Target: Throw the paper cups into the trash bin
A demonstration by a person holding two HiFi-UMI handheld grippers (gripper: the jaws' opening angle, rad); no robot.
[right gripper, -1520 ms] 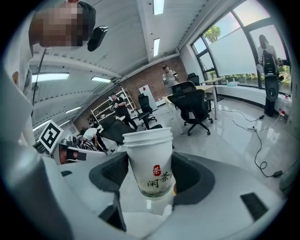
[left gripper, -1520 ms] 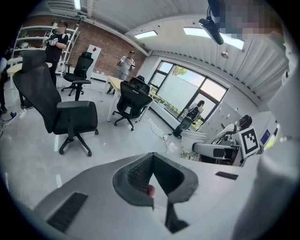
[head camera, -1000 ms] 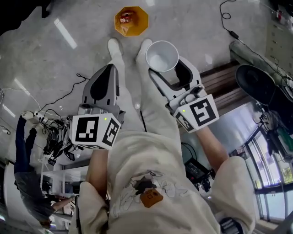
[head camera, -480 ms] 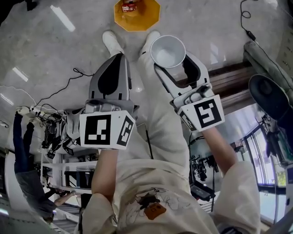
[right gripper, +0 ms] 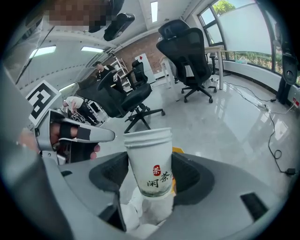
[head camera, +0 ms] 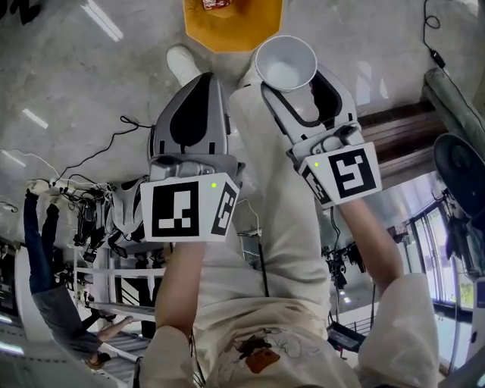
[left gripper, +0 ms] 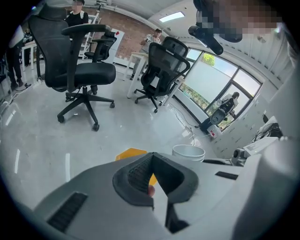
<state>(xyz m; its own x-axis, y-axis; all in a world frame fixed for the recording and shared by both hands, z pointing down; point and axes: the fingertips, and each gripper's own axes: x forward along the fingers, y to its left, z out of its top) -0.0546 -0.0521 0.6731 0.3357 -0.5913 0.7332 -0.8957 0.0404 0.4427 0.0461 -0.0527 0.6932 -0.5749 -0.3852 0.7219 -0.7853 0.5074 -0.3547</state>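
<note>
Grey left tongs [head camera: 203, 79] and right tongs [head camera: 294, 76] carry black-and-white marker cubes [head camera: 189, 210]; cream clothes [head camera: 284, 227].

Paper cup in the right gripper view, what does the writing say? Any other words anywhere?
"茶" in a red seal on the paper cup.
"闲茶" in black beside it, as best I can read.
Marker cubes: square patterns only, no words.
Shirt print: too small to read.

The head camera is looking steeply down over the left gripper [head camera: 203, 79] and right gripper [head camera: 297, 72] to the floor [head camera: 91, 83]. Each gripper camera is riding close behind its own jaws, facing out across the office. All three are catching the orange bin [head camera: 233, 23].
</note>
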